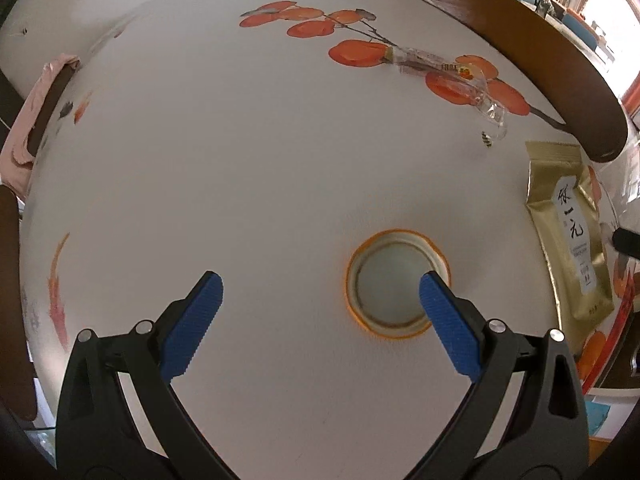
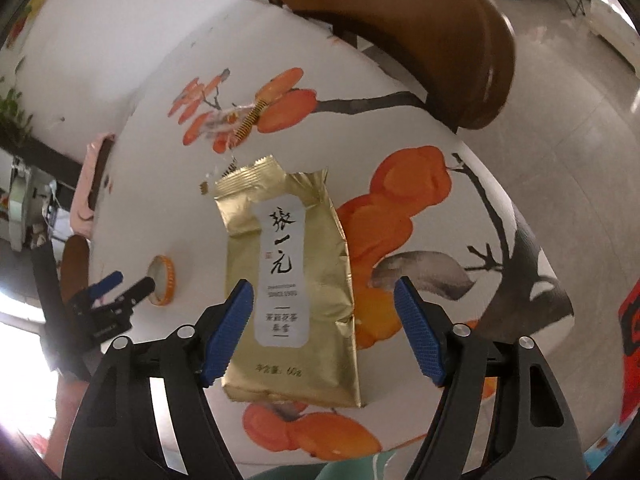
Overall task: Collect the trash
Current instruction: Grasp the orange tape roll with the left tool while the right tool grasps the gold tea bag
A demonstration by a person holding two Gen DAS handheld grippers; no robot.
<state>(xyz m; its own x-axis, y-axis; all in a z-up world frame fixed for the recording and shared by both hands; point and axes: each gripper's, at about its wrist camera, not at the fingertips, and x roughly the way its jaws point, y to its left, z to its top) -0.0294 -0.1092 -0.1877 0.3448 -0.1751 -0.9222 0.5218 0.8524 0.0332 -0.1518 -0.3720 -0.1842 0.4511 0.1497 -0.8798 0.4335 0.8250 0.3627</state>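
White tablecloth (image 1: 248, 152), painted with orange fruit and dark branches, is covering the round table and carrying all the litter. Dark wooden chair backs (image 2: 404, 40) are crowding the far edge, and a pink cloth (image 1: 28, 120) is hanging over another chair at the side. Nearer the middle, a gold foil tea packet (image 2: 312, 280) is lying flat, label up, and the right gripper (image 2: 323, 304) is hovering over its lower half with its blue pads spread wide, one above the packet's left edge and one out past its right edge, pressing on nothing. Beyond the packet's top, a clear crinkled plastic wrapper (image 1: 452, 74) is lying across the painted fruit. Off to the packet's side, an orange-rimmed jar lid (image 1: 394, 282) is sitting upturned; the left gripper (image 1: 318, 294) is hanging above it, fingers wide apart, one pad overlapping the lid's rim in view, gripping nothing.
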